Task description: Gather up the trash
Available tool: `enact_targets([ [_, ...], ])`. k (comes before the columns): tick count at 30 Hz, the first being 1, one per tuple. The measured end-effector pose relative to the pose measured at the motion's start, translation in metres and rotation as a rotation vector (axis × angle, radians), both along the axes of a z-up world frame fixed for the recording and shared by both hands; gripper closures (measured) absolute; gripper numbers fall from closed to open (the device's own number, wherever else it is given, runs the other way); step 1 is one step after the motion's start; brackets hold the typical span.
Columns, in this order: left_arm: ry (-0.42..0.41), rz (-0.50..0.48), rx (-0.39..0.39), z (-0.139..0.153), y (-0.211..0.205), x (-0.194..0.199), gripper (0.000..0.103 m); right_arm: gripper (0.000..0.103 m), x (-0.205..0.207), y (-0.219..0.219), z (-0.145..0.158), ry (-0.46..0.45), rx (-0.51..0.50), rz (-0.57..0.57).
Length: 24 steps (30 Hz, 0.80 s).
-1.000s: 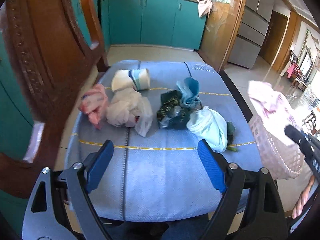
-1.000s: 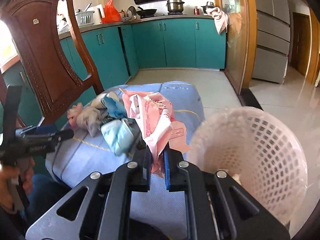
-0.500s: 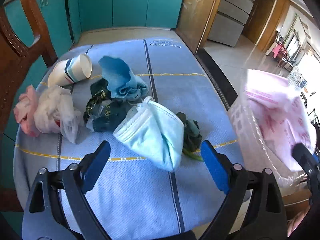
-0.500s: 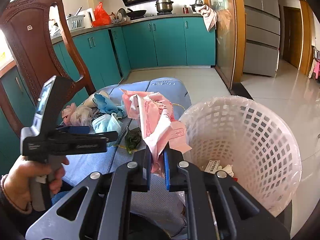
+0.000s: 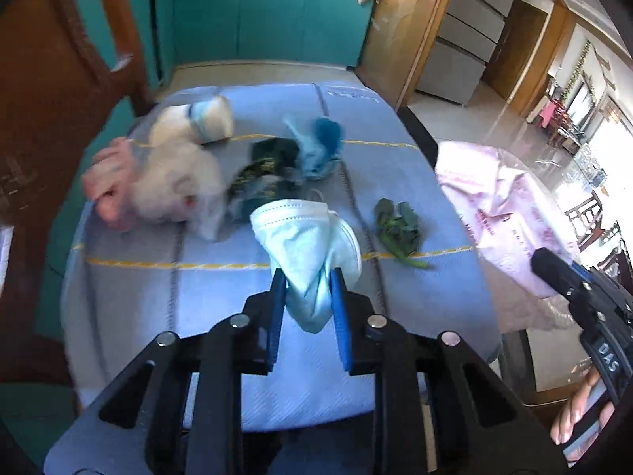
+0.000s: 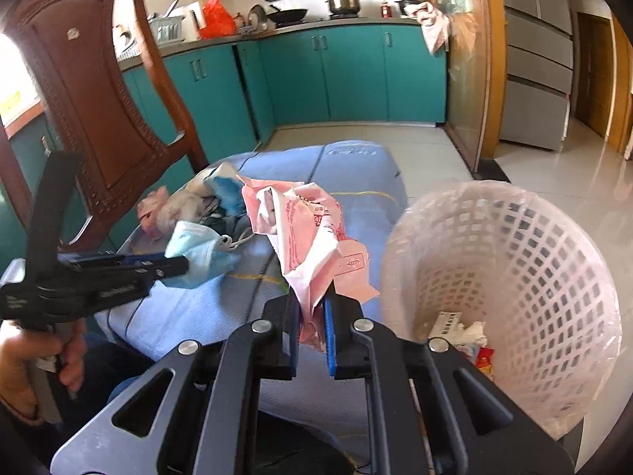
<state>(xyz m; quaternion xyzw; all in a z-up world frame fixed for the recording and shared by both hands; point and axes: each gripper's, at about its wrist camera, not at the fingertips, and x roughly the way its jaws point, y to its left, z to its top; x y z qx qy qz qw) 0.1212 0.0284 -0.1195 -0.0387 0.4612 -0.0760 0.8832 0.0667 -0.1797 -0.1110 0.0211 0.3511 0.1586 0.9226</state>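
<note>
My left gripper [image 5: 305, 279] is shut on a light blue face mask [image 5: 304, 245], lifted just above the blue-covered table [image 5: 198, 297]; it also shows in the right wrist view [image 6: 198, 253]. My right gripper [image 6: 312, 301] is shut on a crumpled pink wrapper [image 6: 312, 229], held beside the white mesh trash basket [image 6: 534, 261], which holds a few scraps. On the table lie a paper cup [image 5: 205, 120], a white plastic bag [image 5: 178, 190], a pink wrapper [image 5: 107, 182], a dark packet [image 5: 265, 166], a blue cloth [image 5: 320, 146] and green leaves [image 5: 399, 225].
A carved wooden chair [image 6: 91, 99] stands at the table's left. Teal kitchen cabinets [image 6: 336, 71] line the far wall, with a fridge [image 6: 534, 51] to the right. The basket stands off the table's right edge over tiled floor [image 6: 554, 166].
My left gripper has closed on the face mask and lifted it off the table, uncovering the green leaves. My right gripper still holds the pink wrapper beside the basket.
</note>
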Motion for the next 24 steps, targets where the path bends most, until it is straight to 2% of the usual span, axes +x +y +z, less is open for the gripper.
enact_targets([
  [2, 0.000, 0.013, 0.022, 0.001, 0.009, -0.005, 0.079, 0.092, 0.000, 0.011, -0.006, 0.017, -0.014, 0.020],
  [6, 0.024, 0.037, 0.016, -0.006, 0.020, -0.008, 0.079, 0.090, 0.002, 0.028, -0.024, 0.074, -0.034, 0.057],
  [8, 0.042, 0.045, 0.015, -0.010, 0.023, -0.007, 0.072, 0.079, 0.003, 0.030, -0.029, 0.096, -0.030, 0.060],
  [9, 0.046, 0.046, 0.017, -0.011, 0.025, -0.006, 0.065, 0.066, 0.003, 0.030, -0.030, 0.103, -0.023, 0.062],
  [10, 0.048, 0.048, 0.022, -0.013, 0.025, -0.006, 0.058, 0.047, 0.003, 0.030, -0.030, 0.105, -0.016, 0.062],
  [12, 0.048, 0.055, 0.037, -0.015, 0.025, -0.007, 0.051, 0.027, 0.003, 0.030, -0.027, 0.094, -0.006, 0.055],
  [13, 0.048, 0.059, 0.039, -0.015, 0.025, -0.007, 0.048, 0.024, 0.002, 0.029, -0.025, 0.087, 0.000, 0.054],
  [20, 0.066, 0.080, 0.045, -0.019, 0.032, -0.006, 0.042, 0.022, 0.012, 0.037, -0.027, 0.096, -0.002, 0.070],
  [24, 0.063, 0.098, 0.044, -0.018, 0.036, -0.005, 0.035, 0.022, 0.023, 0.044, -0.037, 0.124, 0.003, 0.091],
])
